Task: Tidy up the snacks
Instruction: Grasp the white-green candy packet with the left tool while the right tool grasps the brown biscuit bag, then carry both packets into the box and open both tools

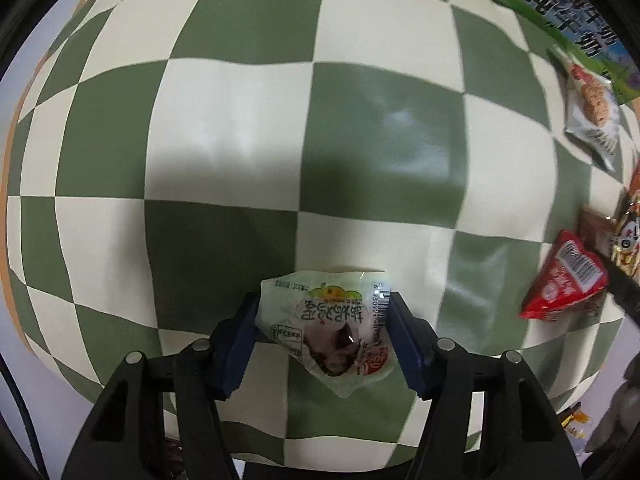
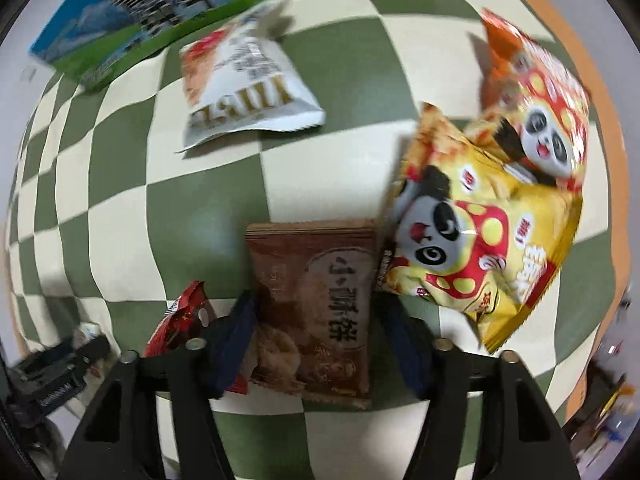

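A small pale green snack packet (image 1: pixel 324 328) lies on the green and cream checked tablecloth (image 1: pixel 240 120). My left gripper (image 1: pixel 324 300) points down over it, its blue pads (image 1: pixel 244 328) pressed against the packet's two sides. In the right wrist view a brown biscuit packet (image 2: pixel 316 304) lies flat on the cloth. My right gripper (image 2: pixel 316 300) stands over it, both dark blue pads (image 2: pixel 236 328) against its long edges. A red packet (image 2: pixel 180 320) lies just left of the right gripper's left finger.
Two yellow and red panda snack bags (image 2: pixel 480 248) are piled right of the brown packet. A white bag (image 2: pixel 248 80) lies beyond it, before a blue and green carton (image 2: pixel 160 12). The left wrist view shows the red packet (image 1: pixel 564 280) and white bag (image 1: pixel 592 108) at the right edge.
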The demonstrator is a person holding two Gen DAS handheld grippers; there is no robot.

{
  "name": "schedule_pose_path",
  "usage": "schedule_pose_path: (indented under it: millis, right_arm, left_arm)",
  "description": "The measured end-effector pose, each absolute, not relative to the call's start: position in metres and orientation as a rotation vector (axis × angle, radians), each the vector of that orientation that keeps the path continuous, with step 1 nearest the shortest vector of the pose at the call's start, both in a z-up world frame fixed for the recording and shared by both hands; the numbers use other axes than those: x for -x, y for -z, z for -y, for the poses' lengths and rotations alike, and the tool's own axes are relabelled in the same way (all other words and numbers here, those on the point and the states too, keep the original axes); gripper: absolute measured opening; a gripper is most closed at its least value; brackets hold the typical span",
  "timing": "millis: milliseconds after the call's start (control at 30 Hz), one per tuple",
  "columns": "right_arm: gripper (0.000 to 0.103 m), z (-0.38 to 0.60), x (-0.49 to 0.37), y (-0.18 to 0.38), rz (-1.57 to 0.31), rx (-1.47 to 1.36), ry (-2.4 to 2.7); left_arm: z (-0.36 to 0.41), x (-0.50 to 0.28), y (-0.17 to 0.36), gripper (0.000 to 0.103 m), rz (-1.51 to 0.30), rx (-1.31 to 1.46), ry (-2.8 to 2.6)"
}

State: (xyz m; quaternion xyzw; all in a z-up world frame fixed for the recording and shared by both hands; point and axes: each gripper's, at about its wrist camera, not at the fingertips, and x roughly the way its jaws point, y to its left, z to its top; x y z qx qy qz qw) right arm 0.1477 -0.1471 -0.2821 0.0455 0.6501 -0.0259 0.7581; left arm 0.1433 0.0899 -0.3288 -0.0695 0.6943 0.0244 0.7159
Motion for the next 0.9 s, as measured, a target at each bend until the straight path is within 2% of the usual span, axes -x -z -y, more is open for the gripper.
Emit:
schedule_pose_path:
  millis: [367,400,433,567,667,700,733,800,900]
  right_arm:
    - [0.054,0.150,-0.123,0.244,-1.340,-0.233,-0.042]
    - [0.054,0.150,-0.123,0.238,-1.333,-0.246,-0.052]
    - [0.054,0.152,-0.123,0.230,-1.322,-0.263,-0.062]
    - [0.054,0.162,-0.131,0.188,-1.265,-0.319,-0.121]
    - [0.054,0.157,-0.147,0.163,-1.221,-0.329,-0.148]
    - [0.054,0.160,-0.148,0.158,-1.215,-0.329,-0.150]
    - [0.054,0.161,-0.151,0.156,-1.212,-0.326,-0.149]
    - [0.054,0.162,-0.156,0.159,-1.224,-0.315,-0.145]
    - [0.054,0.159,-0.158,0.177,-1.265,-0.310,-0.138]
  left_arm:
    - [-0.063,-0.146,0.273,0.058,-1.454,0.205,0.059]
    - [-0.059,-0.148,0.261,0.051,-1.434,0.213,0.076]
    - [-0.055,-0.150,0.253,0.032,-1.420,0.217,0.092]
    - [-0.037,-0.167,0.220,0.032,-1.367,0.212,0.162]
    - [-0.033,-0.194,0.215,0.035,-1.375,0.160,0.196]
    - [-0.039,-0.198,0.218,0.039,-1.392,0.181,0.201]
    - [-0.045,-0.202,0.222,0.049,-1.408,0.210,0.198]
    - [-0.061,-0.208,0.239,0.061,-1.447,0.260,0.168]
    - [-0.070,-0.210,0.266,0.061,-1.536,0.345,0.161]
